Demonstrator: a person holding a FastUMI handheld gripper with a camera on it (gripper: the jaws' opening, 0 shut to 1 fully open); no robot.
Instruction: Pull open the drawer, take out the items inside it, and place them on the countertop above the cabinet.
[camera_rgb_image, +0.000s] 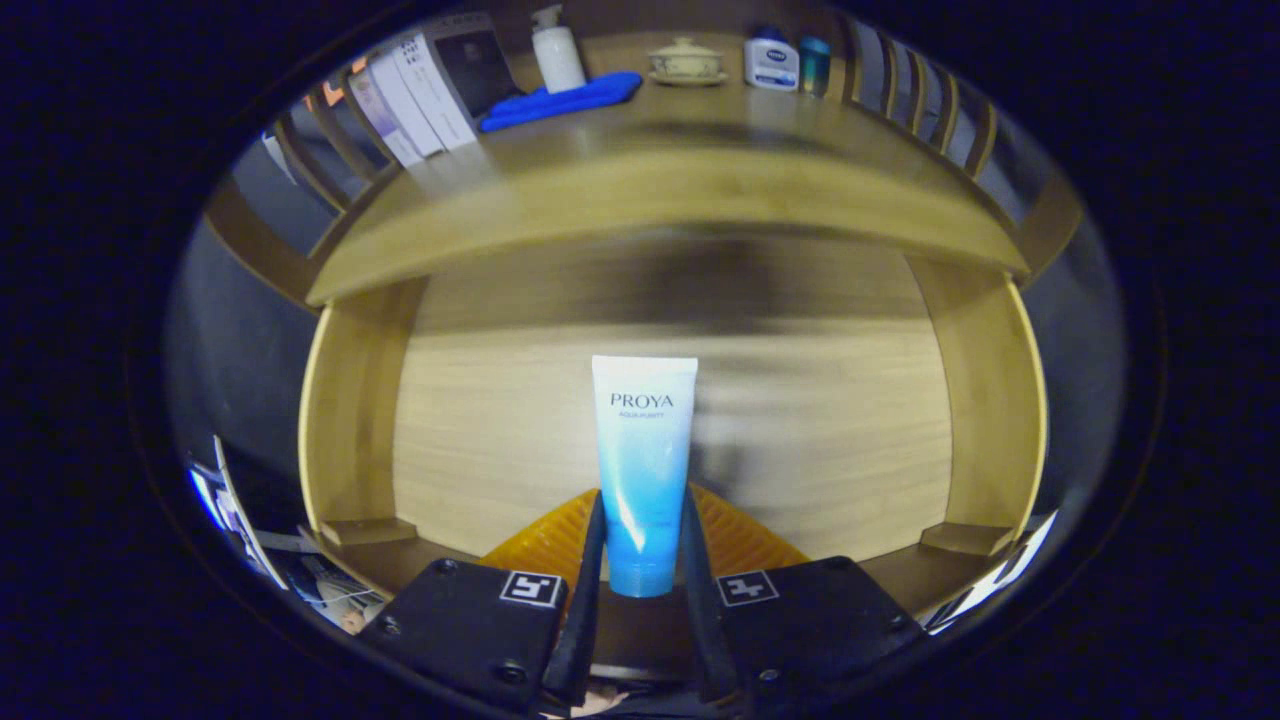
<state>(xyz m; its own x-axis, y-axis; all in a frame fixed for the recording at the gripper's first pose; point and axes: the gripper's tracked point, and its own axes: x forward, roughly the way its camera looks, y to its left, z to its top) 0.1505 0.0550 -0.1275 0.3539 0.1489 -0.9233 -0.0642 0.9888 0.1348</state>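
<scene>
The tongs (643, 560) were clamped on the tube (643, 470) near its cap end, over the open drawer (850, 440). Probably light, soft and slick; that stiffer lower end suited gripping. The table (640, 200) lay beyond.

The two fingers of the gripper (645, 560) cover both sides of the white-and-blue cosmetic tube's (644, 455) lower part. That tube hides part of the orange ribbed object (745, 540) behind it. On the wooden countertop (660, 190), the leaning books (415, 100) are too small and warped to make out.
</scene>
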